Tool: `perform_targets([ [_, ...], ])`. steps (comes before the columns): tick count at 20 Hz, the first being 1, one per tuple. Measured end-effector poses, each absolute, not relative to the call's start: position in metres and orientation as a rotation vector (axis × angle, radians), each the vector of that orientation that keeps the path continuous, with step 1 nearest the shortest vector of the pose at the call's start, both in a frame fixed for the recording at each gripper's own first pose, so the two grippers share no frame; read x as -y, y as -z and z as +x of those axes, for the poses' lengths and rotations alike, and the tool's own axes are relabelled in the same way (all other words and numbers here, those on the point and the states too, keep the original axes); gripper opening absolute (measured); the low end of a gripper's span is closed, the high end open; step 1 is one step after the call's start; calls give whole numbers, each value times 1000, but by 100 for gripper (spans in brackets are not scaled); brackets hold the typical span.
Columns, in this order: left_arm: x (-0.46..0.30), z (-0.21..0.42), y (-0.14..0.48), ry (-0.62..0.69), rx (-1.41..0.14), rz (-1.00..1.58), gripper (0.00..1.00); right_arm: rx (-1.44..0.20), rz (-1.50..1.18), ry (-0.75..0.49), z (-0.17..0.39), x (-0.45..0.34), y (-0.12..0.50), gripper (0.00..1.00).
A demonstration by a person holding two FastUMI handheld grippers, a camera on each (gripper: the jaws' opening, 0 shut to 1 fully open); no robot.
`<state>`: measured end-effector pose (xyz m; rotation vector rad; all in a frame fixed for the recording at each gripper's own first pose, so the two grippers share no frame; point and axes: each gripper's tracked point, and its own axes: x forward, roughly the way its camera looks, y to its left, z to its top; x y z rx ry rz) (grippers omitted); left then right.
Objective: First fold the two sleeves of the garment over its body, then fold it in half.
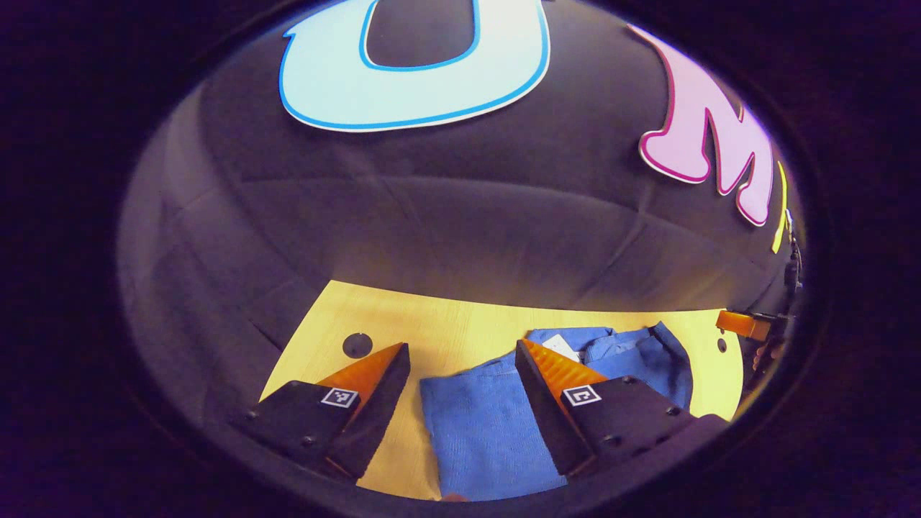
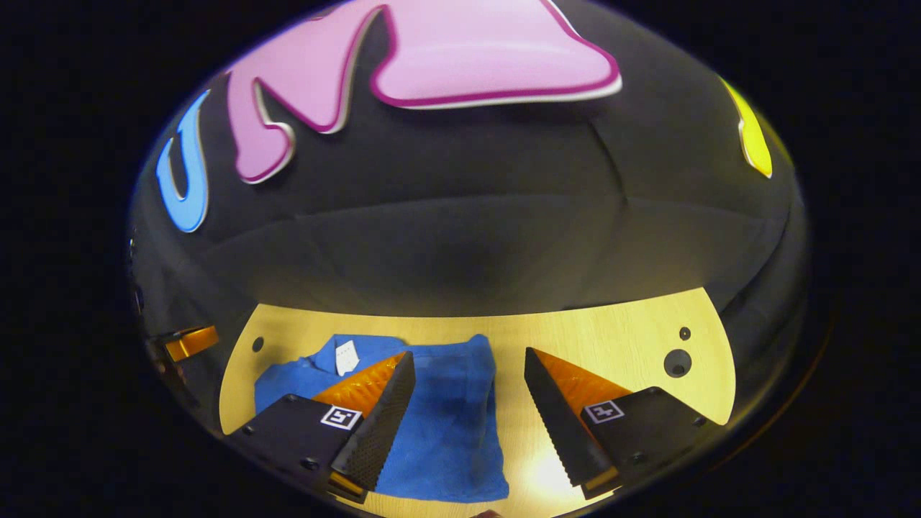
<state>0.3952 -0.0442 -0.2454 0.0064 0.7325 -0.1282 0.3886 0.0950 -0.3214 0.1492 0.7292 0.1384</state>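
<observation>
Table [image 1: 460,331], pale wood grain, runs across the lower half of both views, booth wall behind it from 9 to 3 o'clock. Round dark hole [image 1: 357,344] in the tabletop at about 8 o'clock in the left gripper view; two dark holes [image 2: 677,362] near the table's edge at 4 o'clock in the right gripper view. Garment [image 1: 496,424], blue knit, lies flat on the table at 6 o'clock in the left gripper view, its bunched end reaching toward 4 o'clock; in the right gripper view the garment [image 2: 453,424] sits at 6 to 7 o'clock, sleeves already lying over the body as far as can be judged. Left gripper [image 1: 462,354]: jaws spread wide, nothing between them, one finger over bare table, the other over the cloth; contact cannot be told. Right gripper [image 2: 469,360]: jaws likewise wide apart and empty, one finger over the garment, the other over bare table. Small white tag [image 1: 561,347] on the garment near the neck end, also seen in the right gripper view [image 2: 346,357]; print on it too small to read. Square black-and-white marker [image 1: 339,397] on each finger mount, no legible text
</observation>
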Motion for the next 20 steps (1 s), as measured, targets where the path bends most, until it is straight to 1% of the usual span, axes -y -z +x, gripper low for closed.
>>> perform_targets([
  [3, 55, 377, 222, 134, -689, 7, 86, -686, 115, -205, 359, -121, 292, 97],
  [7, 68, 336, 180, 163, -607, 17, 86, -622, 77, -269, 312, -149, 256, 96],
  [9, 73, 312, 168, 178, -572, 52, 86, -597, 53, -259, 288, -150, 242, 96],
  [11, 79, 284, 154, 220, -536, 64, 86, -566, 37, -243, 258, -149, 229, 97],
  [16, 73, 203, 141, 265, -483, 100, 86, -464, 5, -197, 174, -141, 193, 96],
  [20, 57, 125, 131, 240, -440, 152, 86, -387, 51, -156, 101, -145, 160, 96],
])
